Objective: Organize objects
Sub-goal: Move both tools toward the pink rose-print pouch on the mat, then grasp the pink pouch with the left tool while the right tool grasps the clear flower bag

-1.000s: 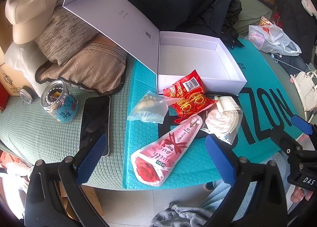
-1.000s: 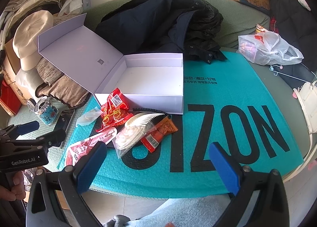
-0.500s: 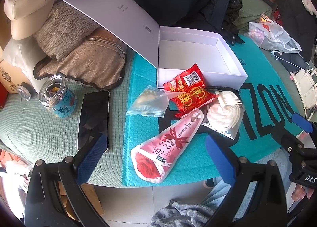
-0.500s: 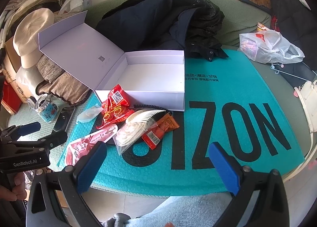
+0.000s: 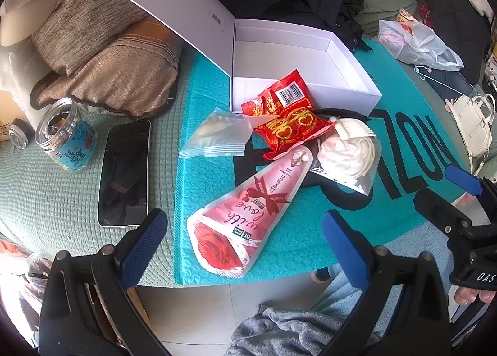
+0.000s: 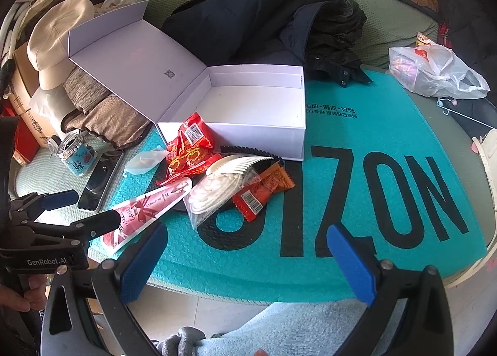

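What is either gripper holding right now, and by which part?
Nothing. The left gripper and right gripper are both open and empty, short of the packets.

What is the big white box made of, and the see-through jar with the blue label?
The white box looks like stiff matte cardboard: flat walls, crisp folded lid. The jar seems clear plastic, perhaps glass: you can see through it, and a glossy blue label wraps it.
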